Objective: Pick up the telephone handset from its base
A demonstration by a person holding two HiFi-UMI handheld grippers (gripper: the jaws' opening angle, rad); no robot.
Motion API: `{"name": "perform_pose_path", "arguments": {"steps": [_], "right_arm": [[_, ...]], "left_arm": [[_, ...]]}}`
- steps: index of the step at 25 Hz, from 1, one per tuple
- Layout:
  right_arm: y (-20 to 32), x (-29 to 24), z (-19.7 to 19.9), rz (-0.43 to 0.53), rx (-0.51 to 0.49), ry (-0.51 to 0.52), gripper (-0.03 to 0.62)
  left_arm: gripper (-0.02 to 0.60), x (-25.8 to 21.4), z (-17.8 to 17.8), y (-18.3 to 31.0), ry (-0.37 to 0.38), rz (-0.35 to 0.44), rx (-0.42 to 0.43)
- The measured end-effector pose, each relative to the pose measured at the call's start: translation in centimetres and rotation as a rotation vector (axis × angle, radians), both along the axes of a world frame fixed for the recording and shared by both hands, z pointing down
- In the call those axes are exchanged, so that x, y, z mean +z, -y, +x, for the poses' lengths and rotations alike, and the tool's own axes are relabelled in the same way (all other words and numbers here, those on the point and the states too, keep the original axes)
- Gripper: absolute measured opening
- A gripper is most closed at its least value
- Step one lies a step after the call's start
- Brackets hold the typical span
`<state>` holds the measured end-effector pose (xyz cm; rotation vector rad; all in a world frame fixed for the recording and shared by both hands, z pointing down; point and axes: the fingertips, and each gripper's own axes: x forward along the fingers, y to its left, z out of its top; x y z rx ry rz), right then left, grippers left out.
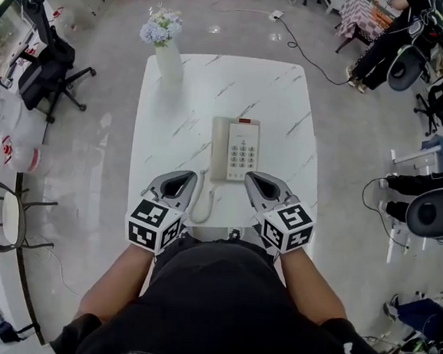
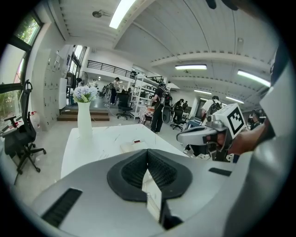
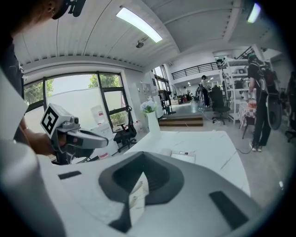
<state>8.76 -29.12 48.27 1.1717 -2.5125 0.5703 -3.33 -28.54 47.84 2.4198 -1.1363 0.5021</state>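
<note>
Both grippers hover low over the near end of the table (image 1: pixel 290 94), angled down and forward, with the phone (image 1: pixel 242 163) lying just ahead in the gap between them. The left gripper (image 1: pixel 189 176) has its jaws pressed together with nothing between them, and the right gripper (image 1: pixel 251 176) is clenched the same way, also empty. The handset (image 1: pixel 219 149) rests in its cradle along the side of the base nearer the left gripper, just ahead of that gripper's tip and slightly to its right; from the right gripper it sits ahead and to the left, across the keypad. The cord (image 1: pixel 201 205) curls back from the handset's near end and runs close beside the left gripper, on its right. Judging by this layout, the left gripper is the better placed to take the handset. Whichever one goes must first spread its jaws, since neither can straddle the handset as it stands. The lift has not begun. A vase (image 1: pixel 168 60) stands well ahead of the left gripper, clear of any reach.
</note>
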Motion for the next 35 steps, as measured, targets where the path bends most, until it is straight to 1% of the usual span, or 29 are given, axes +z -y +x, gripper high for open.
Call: {"name": "perform_pose_path", "arguments": {"steps": [5, 9, 13, 15, 19, 21, 25, 28, 35], "right_arm": [[0.6, 0.1, -0.1, 0.017, -0.006, -0.017, 0.003], [1.0, 0.1, -0.2, 0.035, -0.002, -0.039, 0.029], [1.0, -0.1, -0.2, 0.059, 0.016, -0.060, 0.098], [0.9, 0.0, -0.3, 0.060, 0.018, -0.061, 0.109], [0.9, 0.0, -0.4, 0.058, 0.022, -0.061, 0.161], [0.9, 0.0, -0.5, 0.048, 0.026, -0.057, 0.161], [1.1, 0.0, 0.0, 0.032, 0.069, -0.026, 0.161], [1.5, 0.1, 0.5, 0.024, 0.093, -0.022, 0.161], [1.6, 0.1, 0.1, 0.019, 0.097, -0.026, 0.161]], "left_arm": [[0.002, -0.1, -0.1, 0.3, 0.004, 0.000, -0.013], [0.002, 0.1, -0.2, 0.5, 0.008, -0.003, -0.013], [0.002, 0.1, -0.2, 0.4, 0.009, -0.004, -0.004], [0.002, 0.2, -0.2, 0.4, 0.006, -0.007, 0.001], [0.002, 0.0, -0.1, 0.5, 0.005, -0.003, 0.012], [0.002, -0.1, -0.2, 0.4, 0.005, -0.001, 0.017], [0.002, -0.1, -0.3, 0.6, 0.007, -0.001, 0.025], [0.002, 0.0, -0.4, 0.8, 0.006, 0.000, 0.030], [0.002, -0.1, -0.6, 0.9, 0.001, -0.001, 0.037]]}}
